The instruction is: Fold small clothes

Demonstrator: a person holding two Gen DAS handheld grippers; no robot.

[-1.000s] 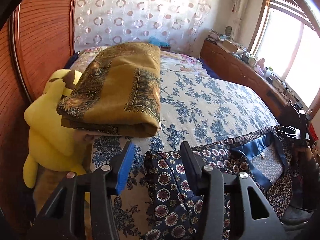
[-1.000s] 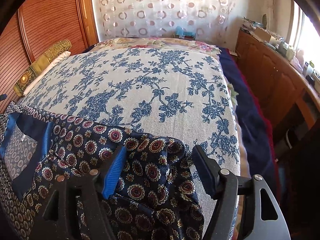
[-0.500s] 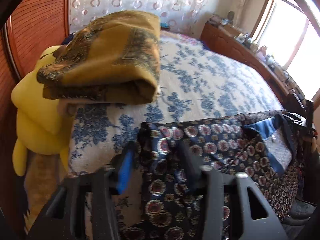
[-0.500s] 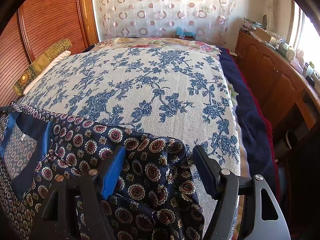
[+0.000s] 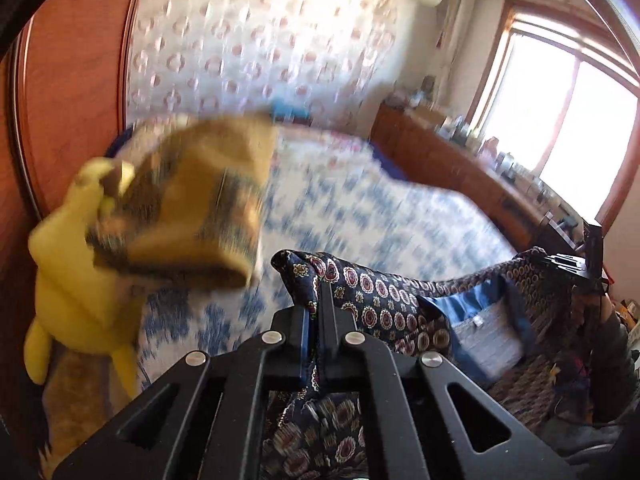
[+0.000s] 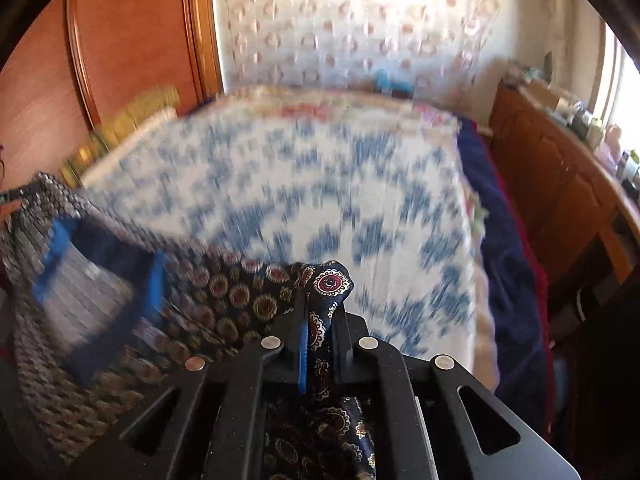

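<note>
Bed (image 5: pixel 360 208) fills both views: cream quilted cover with blue floral print, heavily motion-blurred. Reddish wood headboard panel (image 5: pixel 76 92) on the left, white curtain (image 5: pixel 256 44) with ring pattern behind, wooden sideboard (image 5: pixel 448 160) under the window.

Navy garment (image 5: pixel 384 300) is stretched between the two grippers along the near edge of the bed, lifted off the cover. Fabric looks thin and silky, printed with red/cream medallions; inner side shows a solid blue facing and a grey small-check panel (image 5: pixel 488 332). Same panel sits at the left of the right wrist view (image 6: pixel 80 292).

Left gripper (image 5: pixel 318 308): jaws pinched nearly closed on a bunched corner of the garment, cloth poking up above the tips.
Right gripper (image 6: pixel 320 312): same, narrow clamp on the other corner, blue pad visible against the cloth.

Folded mustard blanket (image 5: pixel 192 204), paisley border, lies on top of a yellow plush toy (image 5: pixel 68 280) at the headboard side.
</note>
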